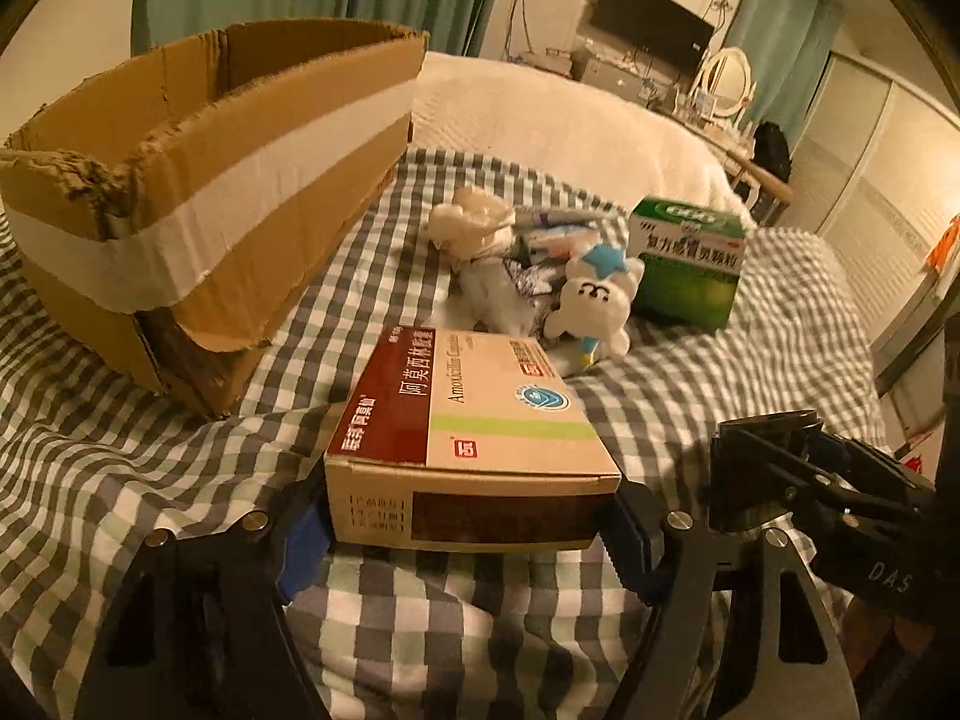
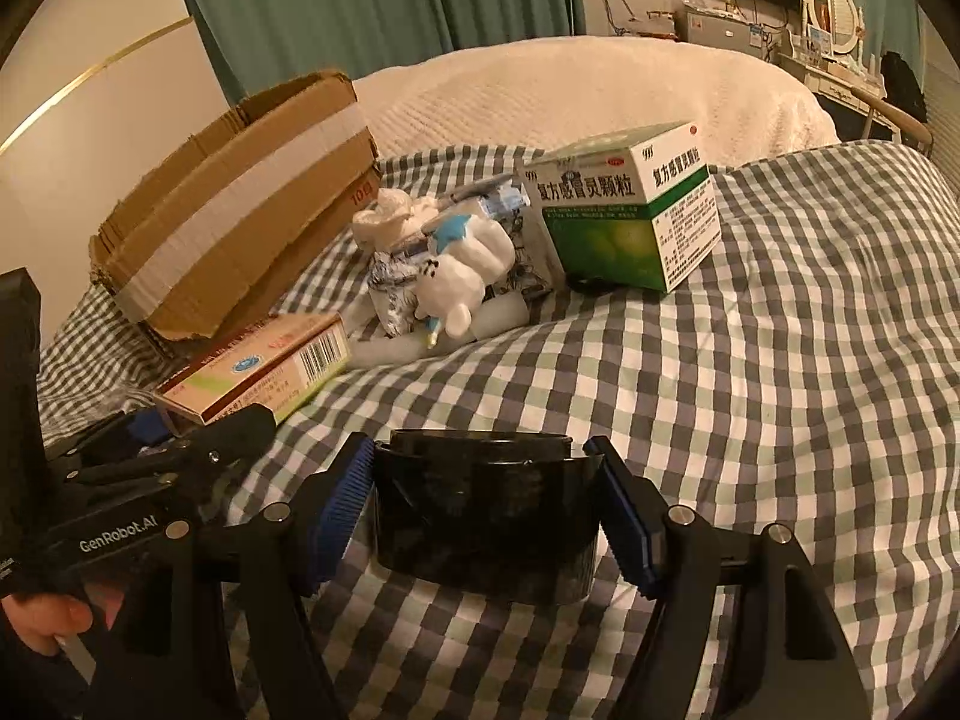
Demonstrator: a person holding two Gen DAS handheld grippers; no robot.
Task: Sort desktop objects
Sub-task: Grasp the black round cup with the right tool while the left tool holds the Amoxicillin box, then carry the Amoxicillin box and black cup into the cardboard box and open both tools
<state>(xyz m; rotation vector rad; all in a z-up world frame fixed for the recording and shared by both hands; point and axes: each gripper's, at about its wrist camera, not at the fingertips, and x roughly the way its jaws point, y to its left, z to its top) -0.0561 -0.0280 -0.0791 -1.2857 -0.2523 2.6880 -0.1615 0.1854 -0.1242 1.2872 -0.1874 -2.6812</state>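
My left gripper (image 1: 468, 534) is shut on a flat beige and maroon amoxicillin box (image 1: 480, 420), its blue pads pressed on both sides; the box also shows in the right wrist view (image 2: 264, 369). My right gripper (image 2: 483, 510) is shut on a round black jar (image 2: 486, 516), held just above the checked cloth. An open cardboard box (image 1: 198, 180) with a white tape band stands at the left, also in the right wrist view (image 2: 240, 222). A green medicine box (image 2: 630, 216), a white plush toy (image 2: 462, 282) and small packets lie in a pile beyond.
The checked cloth (image 2: 750, 390) covers a bed, with a white blanket (image 2: 570, 96) behind it. The green box (image 1: 690, 258) and plush toy (image 1: 594, 306) also show in the left wrist view. A desk with a monitor (image 1: 654, 21) and mirror stands far back.
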